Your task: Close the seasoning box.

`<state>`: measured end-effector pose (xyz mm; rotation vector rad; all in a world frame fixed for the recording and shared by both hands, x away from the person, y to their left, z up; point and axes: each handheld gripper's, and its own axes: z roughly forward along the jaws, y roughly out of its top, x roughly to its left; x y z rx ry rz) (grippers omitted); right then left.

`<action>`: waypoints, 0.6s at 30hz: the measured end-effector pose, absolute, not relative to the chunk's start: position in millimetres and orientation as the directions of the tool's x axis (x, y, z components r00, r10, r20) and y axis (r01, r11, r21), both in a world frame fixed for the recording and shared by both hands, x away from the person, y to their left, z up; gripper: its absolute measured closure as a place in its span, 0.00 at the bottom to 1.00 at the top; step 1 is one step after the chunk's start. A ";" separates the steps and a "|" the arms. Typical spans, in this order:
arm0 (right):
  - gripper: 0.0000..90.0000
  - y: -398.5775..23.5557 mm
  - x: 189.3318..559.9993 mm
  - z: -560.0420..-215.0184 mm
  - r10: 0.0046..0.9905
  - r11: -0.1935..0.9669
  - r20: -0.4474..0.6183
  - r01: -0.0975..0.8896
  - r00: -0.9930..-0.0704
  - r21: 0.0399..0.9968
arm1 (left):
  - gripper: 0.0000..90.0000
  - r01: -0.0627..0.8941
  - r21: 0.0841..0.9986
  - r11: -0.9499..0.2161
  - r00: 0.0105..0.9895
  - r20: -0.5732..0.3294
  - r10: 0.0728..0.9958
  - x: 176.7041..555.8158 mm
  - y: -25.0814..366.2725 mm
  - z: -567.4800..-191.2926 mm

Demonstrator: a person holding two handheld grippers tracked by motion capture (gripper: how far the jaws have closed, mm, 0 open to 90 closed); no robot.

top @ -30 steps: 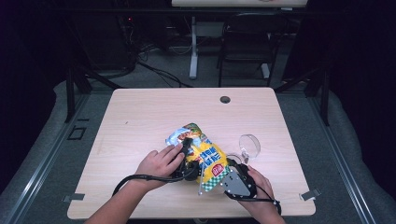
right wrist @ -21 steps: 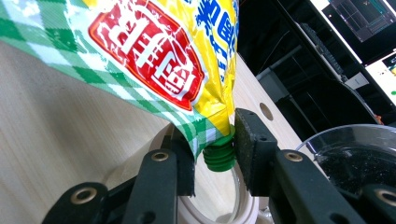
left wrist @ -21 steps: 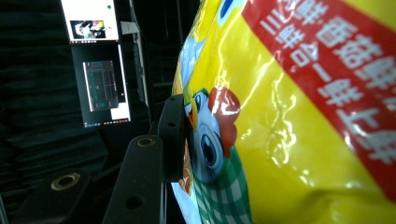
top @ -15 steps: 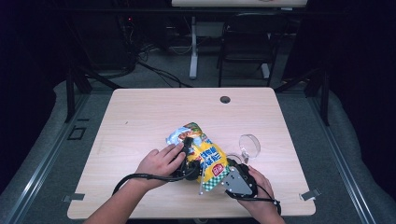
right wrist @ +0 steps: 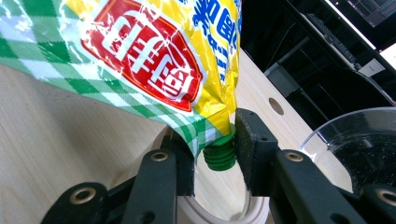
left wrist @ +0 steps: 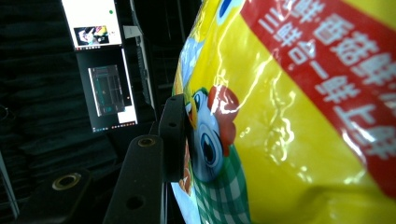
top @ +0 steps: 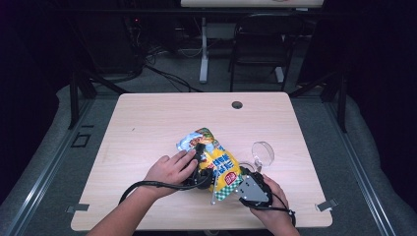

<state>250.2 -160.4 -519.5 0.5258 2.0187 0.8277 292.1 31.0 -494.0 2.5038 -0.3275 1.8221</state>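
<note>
Yellow glossy plastic, printed with red panels of white characters, a cartoon rooster and a green-and-white check band, makes up the spouted seasoning pouch that lies on the pale wood bench, toward its near edge and a little right of centre. In the high view the left gripper comes at the pouch from its left side under the person's left hand, and its cable loops back along the forearm. The left gripper view shows one black jaw lying flat against the pouch's printed face beside the rooster, while the other jaw is hidden behind the foil, so the pouch sits between the jaws at a middling width and appears held. The right gripper, with its grey three-cornered plate on top in the high view, meets the pouch's near corner. In the right gripper view its jaws stand on either side of the green screw cap; the right-hand jaw touches the cap and the left-hand one presses the checked corner of the foil beside it. A clear round glass bowl stands on the bench just right of the pouch, and a white ring lies on the wood below the cap.
</note>
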 end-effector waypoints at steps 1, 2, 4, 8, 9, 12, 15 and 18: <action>0.77 -160.4 250.2 -519.5 0.630 0.690 -0.563 0.054 -0.535 0.722 | 0.73 -0.185 -0.101 -0.978 0.294 0.944 -0.153 292.2 30.9 -494.0; 0.78 -160.5 250.3 -519.6 0.631 0.689 -0.562 0.055 -0.535 0.722 | 0.73 -0.185 -0.103 -0.977 0.290 0.944 -0.154 292.1 30.7 -494.0; 0.78 -160.7 250.8 -519.7 0.632 0.688 -0.559 0.056 -0.537 0.724 | 0.73 -0.183 -0.107 -0.977 0.292 0.943 -0.158 292.3 30.4 -493.8; 0.78 -160.4 251.2 -520.7 0.633 0.687 -0.558 0.058 -0.537 0.724 | 0.74 -0.186 -0.111 -0.976 0.287 0.944 -0.162 292.5 30.4 -494.7; 0.78 -160.2 251.3 -520.9 0.633 0.687 -0.558 0.058 -0.536 0.724 | 0.74 -0.183 -0.113 -0.977 0.289 0.943 -0.163 292.4 30.4 -494.6; 0.77 -159.9 251.2 -521.3 0.634 0.687 -0.559 0.058 -0.535 0.724 | 0.74 -0.187 -0.113 -0.976 0.278 0.947 -0.163 292.2 30.5 -494.8; 0.77 -160.0 251.4 -521.5 0.634 0.685 -0.557 0.055 -0.536 0.727 | 0.74 -0.187 -0.117 -0.975 0.276 0.946 -0.167 291.8 30.2 -494.6; 0.77 -160.1 251.3 -521.7 0.636 0.684 -0.557 0.055 -0.533 0.728 | 0.74 -0.189 -0.120 -0.975 0.265 0.949 -0.168 291.4 30.0 -494.4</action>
